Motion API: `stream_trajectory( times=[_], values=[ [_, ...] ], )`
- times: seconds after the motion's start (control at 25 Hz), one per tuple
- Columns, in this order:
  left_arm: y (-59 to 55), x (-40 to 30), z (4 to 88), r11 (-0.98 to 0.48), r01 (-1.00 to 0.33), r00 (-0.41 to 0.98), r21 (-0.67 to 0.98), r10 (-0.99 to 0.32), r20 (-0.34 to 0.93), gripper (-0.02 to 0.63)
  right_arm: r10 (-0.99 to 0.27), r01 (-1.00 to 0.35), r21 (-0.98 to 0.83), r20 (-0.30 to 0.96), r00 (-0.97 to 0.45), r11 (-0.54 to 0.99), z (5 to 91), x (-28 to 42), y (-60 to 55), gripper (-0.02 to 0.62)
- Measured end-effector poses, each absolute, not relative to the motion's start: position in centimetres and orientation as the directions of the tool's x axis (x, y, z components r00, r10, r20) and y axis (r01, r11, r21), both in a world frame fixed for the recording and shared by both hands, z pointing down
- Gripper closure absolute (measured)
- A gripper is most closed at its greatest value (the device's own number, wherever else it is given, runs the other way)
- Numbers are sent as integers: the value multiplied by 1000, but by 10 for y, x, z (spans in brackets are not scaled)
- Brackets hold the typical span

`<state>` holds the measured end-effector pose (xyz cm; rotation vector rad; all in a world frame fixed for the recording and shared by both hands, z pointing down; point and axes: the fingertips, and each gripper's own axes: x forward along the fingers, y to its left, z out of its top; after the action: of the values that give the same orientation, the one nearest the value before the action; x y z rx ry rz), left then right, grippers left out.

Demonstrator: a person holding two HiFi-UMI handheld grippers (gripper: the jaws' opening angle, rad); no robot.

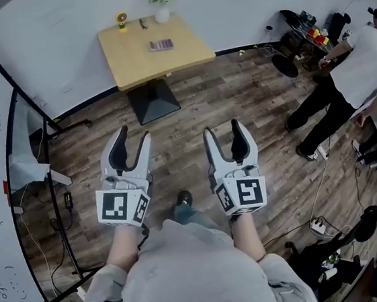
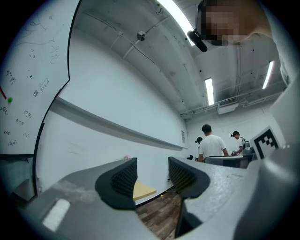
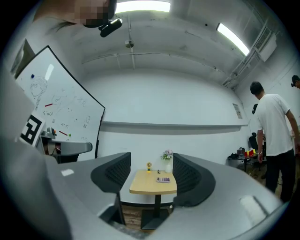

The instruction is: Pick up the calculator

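Calculator (image 1: 161, 45) lies flat on the desk (image 1: 124, 63), upper centre of head view, long axis left-right, well apart from both grippers. Left gripper (image 1: 133, 138) and right gripper (image 1: 223, 131) have jaws apart, empty. Right gripper view frames the calculator between its jaws, so the right is better lined up.
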<state>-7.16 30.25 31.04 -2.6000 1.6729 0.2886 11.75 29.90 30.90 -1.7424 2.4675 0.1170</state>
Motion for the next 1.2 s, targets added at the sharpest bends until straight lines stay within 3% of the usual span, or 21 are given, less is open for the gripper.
stream_trajectory(
  times=[1.2],
  values=[
    [121, -32, 308, -340, -939, 328, 53, -931, -160, 400, -904, -911, -28, -144, -403, 411, 309, 160, 108, 327]
  ],
)
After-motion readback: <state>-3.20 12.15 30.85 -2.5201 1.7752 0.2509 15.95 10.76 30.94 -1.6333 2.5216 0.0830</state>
